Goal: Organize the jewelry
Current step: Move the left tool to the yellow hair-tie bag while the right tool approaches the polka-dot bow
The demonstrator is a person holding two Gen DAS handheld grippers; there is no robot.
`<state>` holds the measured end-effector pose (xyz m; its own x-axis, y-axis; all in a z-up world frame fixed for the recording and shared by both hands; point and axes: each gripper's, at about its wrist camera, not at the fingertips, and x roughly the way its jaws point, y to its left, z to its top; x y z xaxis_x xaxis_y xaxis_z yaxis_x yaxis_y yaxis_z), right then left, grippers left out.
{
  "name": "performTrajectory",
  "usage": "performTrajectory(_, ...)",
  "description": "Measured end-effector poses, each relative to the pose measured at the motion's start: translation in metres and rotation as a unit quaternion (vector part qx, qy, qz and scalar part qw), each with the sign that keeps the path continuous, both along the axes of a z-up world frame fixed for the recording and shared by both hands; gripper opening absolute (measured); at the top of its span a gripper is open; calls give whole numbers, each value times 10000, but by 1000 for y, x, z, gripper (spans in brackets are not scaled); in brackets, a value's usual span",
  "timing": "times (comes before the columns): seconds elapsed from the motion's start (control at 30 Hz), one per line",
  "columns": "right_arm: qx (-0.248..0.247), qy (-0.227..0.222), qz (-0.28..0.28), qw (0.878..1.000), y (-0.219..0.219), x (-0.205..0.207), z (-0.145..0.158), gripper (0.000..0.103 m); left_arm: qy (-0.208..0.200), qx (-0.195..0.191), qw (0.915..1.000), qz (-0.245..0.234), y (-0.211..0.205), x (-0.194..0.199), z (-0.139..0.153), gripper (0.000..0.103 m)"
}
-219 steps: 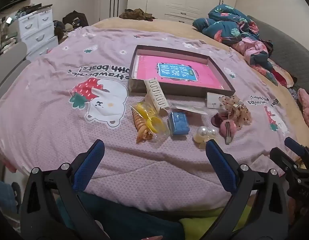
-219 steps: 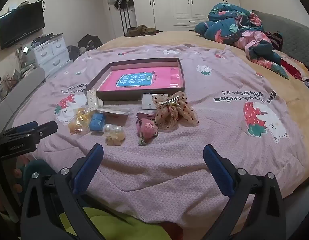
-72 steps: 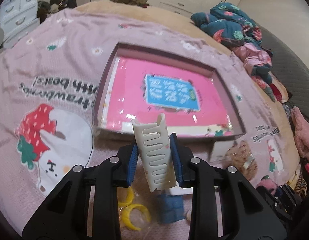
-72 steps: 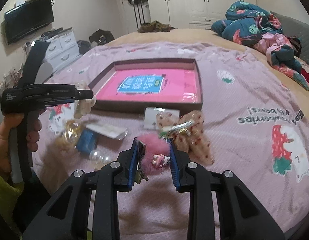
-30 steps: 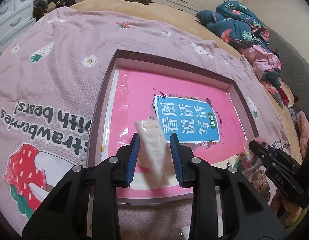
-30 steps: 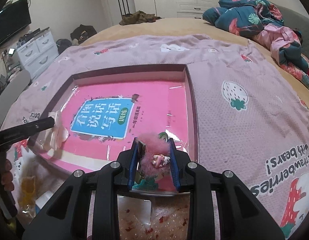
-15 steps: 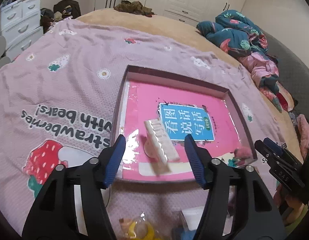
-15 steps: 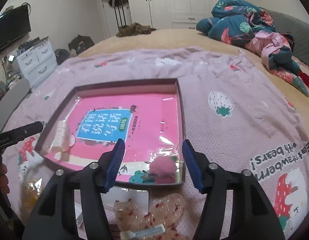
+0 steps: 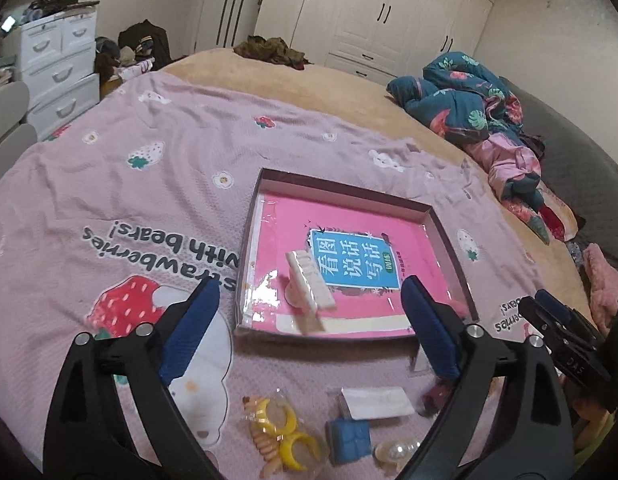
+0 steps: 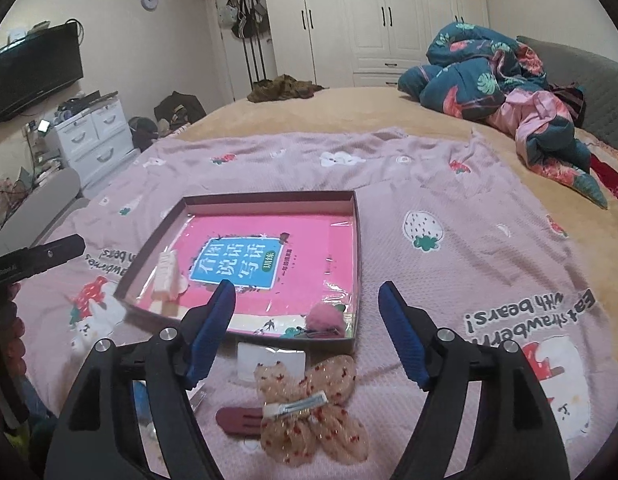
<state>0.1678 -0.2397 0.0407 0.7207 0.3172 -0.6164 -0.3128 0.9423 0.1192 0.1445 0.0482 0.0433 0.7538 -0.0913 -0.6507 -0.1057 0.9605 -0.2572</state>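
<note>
A shallow brown box [image 9: 251, 240] [image 10: 357, 240] with a pink book inside lies on the pink bedspread. A cream hair clip [image 9: 309, 284] [image 10: 167, 270] lies in its near left part. A pink fluffy clip [image 10: 325, 316] lies in its near right corner. My left gripper [image 9: 309, 328] is open and empty, just short of the box. My right gripper [image 10: 307, 328] is open and empty above the box's near edge. A dotted bow clip [image 10: 309, 400], a dark red clip [image 10: 239, 420], yellow hair ties [image 9: 277, 436], a blue box [image 9: 347, 440] and pearls [image 9: 393, 450] lie on the bedspread.
A white card [image 10: 269, 360] lies by the box's near edge, and a white packet [image 9: 375, 402] beside the blue box. Bundled clothes [image 10: 509, 92] lie at the far right of the bed. White drawers [image 9: 57, 68] stand at the left.
Both grippers let go of their clips inside the box, opened wide, and have drawn back toward the near side of the bed.
</note>
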Motion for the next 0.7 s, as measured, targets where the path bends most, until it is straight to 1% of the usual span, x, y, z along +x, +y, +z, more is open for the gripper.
performTrajectory(0.27, -13, -137, 70, 9999, -8, -28, 12, 76, -79, 5, 10000, 5, -5, -27, 5, 86)
performTrajectory(0.37, -8, -145, 65, 9999, -12, -35, 15, 79, -116, -49, 9999, 24, -5, -38, 5, 86)
performTrajectory(0.43, -4, -179, 63, 9998, -14, -41, 16, 80, -131, -12, 9999, -5, -8, -44, 6, 86)
performTrajectory(0.7, -133, -157, 202, 9996, -16, -61, 14, 81, -22, 82, 10000, -51, -11, -63, -2, 86)
